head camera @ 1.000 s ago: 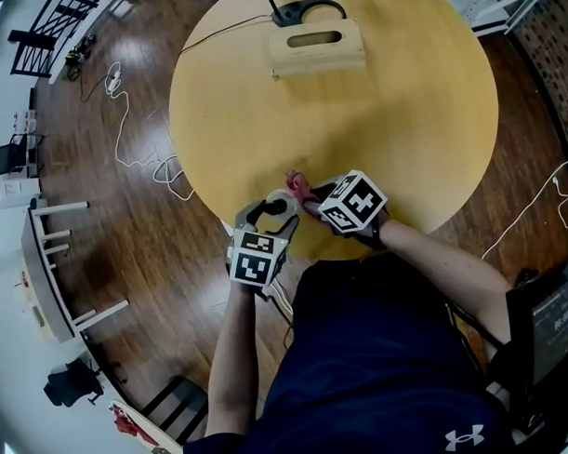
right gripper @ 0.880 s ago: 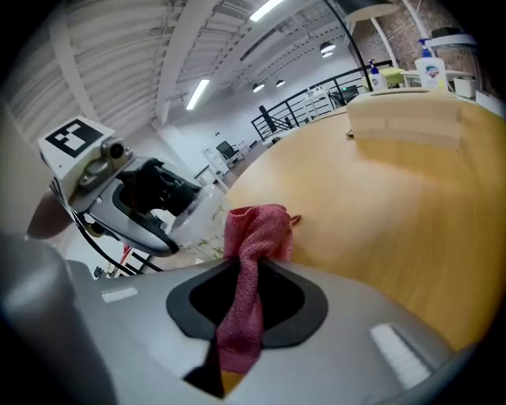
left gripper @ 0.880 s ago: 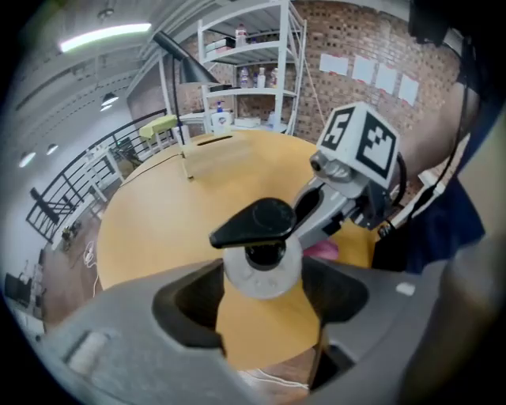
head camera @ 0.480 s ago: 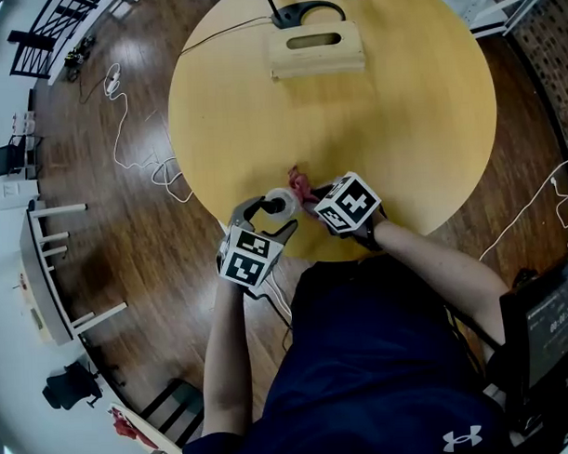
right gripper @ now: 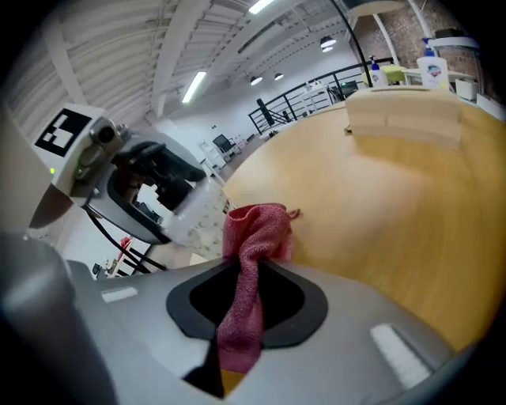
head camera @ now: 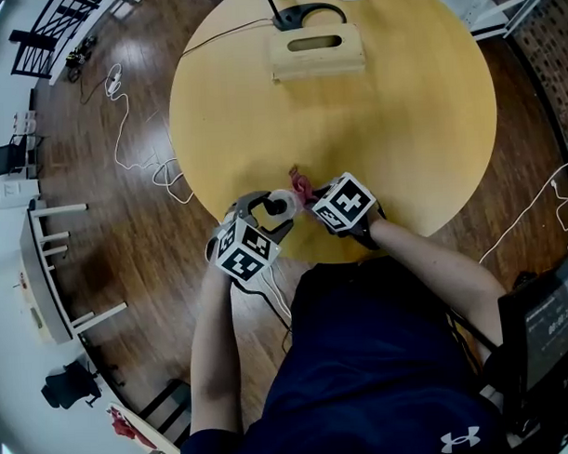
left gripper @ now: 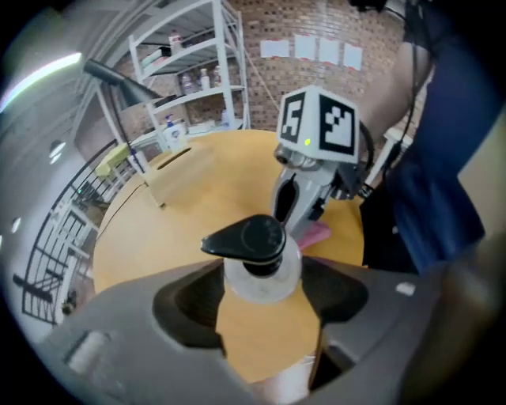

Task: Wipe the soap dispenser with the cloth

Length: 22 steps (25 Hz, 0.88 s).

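Left gripper (head camera: 269, 211) at the 6 o'clock edge of the table (head camera: 392, 124), jaws closing around the soap dispenser (left gripper: 254, 257) neck. Dispenser upright, long axis vertical; black spout points to 9 o'clock in left gripper view. Right gripper (right gripper: 245, 304), at dispenser's 3 o'clock, pinches pink cloth (right gripper: 253, 233); cloth lies against bottle side. Wooden box (head camera: 316, 47) at 12 o'clock.

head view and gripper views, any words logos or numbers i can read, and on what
No words read clearly.
White logo, no letters: navy shirt.
Digits, too blurred: black screen.
Bottle labels and wall papers: too small.
Marker cube: square patterns only.
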### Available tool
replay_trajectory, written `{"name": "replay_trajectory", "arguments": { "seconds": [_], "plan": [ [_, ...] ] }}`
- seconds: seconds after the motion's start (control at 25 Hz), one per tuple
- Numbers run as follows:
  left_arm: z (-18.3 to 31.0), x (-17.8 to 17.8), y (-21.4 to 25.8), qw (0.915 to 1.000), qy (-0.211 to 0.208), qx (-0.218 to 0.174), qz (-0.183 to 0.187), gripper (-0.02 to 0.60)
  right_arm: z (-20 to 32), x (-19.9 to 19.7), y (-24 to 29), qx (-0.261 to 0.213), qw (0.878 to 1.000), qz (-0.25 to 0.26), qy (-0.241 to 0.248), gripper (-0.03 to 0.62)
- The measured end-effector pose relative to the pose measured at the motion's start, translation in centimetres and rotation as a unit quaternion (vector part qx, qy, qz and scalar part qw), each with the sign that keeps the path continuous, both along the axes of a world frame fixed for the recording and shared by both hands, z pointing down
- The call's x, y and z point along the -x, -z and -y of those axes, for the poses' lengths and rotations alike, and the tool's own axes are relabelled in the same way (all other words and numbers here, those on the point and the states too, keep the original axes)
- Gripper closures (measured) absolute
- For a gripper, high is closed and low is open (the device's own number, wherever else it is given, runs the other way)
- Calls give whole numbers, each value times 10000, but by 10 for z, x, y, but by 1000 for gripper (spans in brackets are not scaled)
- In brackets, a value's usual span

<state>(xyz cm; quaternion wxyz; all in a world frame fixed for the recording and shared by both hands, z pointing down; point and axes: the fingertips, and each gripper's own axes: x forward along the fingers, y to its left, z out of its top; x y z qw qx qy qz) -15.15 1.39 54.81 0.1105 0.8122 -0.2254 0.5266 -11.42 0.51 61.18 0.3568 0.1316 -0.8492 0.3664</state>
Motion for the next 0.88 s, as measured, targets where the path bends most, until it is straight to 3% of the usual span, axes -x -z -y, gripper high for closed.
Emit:
{"name": "replay_trajectory", "arguments": {
  "seconds": [0.08,0.12,0.2,0.28,0.36,0.44,0.52,0.64,0.76,0.84,0.88],
  "plan": [
    [1,0,-1,9998,-140,21,125,270,-3,-2,-21,152,9997,-205,-13,522],
    [2,0,-1,9999,55,43,114,263,-4,-3,-26,196,9995,-241,-37,522],
    [4,1,3,9959,890,113,-133,241,-4,-3,-23,159,9996,-227,-41,522],
    [2,2,8,9811,1880,129,-450,239,-5,1,-1,-54,10000,12,-6,522],
    [1,4,8,9707,2360,-9,-445,246,-5,4,35,-272,9987,416,-53,522],
    [1,5,6,9743,2233,-150,-266,272,-4,6,65,-455,9963,724,-54,522],
    [1,5,3,9835,1791,-164,-190,272,-6,7,72,-537,9953,802,75,522],
    [-1,1,1,9970,757,-69,-134,273,-6,6,50,-446,9972,544,255,522],
    [-3,-1,1,9999,-142,-6,-72,272,-4,4,17,-277,9992,89,290,522],
    [-2,-1,0,9998,-191,-21,18,269,-6,1,-9,-169,9991,-212,312,522],
    [-1,0,0,10000,0,-41,51,253,-7,0,-19,-110,9990,-312,298,522]
  ]
}}
